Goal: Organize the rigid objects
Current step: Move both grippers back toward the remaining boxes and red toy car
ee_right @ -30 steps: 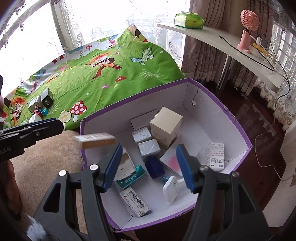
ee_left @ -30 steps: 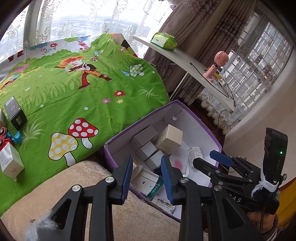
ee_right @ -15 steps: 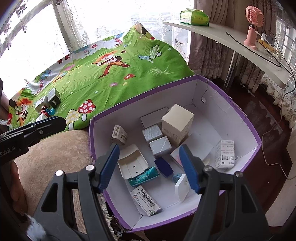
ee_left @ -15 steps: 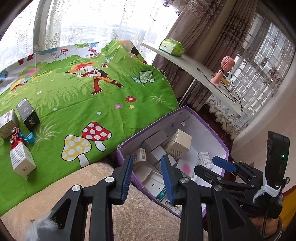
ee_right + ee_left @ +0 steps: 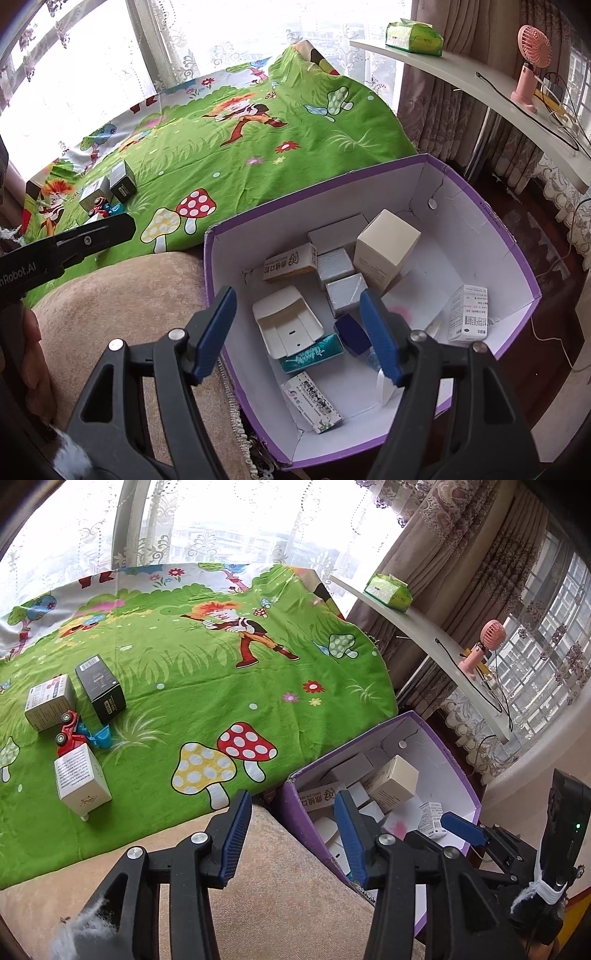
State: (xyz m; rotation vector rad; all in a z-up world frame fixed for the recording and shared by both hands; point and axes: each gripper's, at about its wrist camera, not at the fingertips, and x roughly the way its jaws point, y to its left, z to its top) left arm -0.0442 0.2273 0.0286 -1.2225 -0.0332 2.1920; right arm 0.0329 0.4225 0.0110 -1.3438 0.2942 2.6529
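My left gripper (image 5: 291, 812) hovers over the beige cushion edge beside the purple box (image 5: 443, 738); its jaws are opening with nothing between them. My right gripper (image 5: 297, 306) hangs above the purple box (image 5: 517, 266), its jaws also opening and holding nothing. Several cartons lie inside the box, among them an orange-and-white carton (image 5: 290, 264) and a cream box (image 5: 386, 249). On the green cartoon cloth (image 5: 221, 672) stand a white box (image 5: 81, 782), a black box (image 5: 99, 688), a grey box (image 5: 50, 701) and a toy car (image 5: 79, 734).
A beige cushion (image 5: 122, 295) lies between the cloth and the box. A white shelf (image 5: 480, 88) at the right carries a green tissue pack (image 5: 413, 35), a pink fan (image 5: 532, 62) and cables. Curtains and windows stand behind.
The orange-and-white carton, in the air a second ago, now lies inside the purple box. The left jaws have widened. Both views have swung so that more of the green cloth shows.
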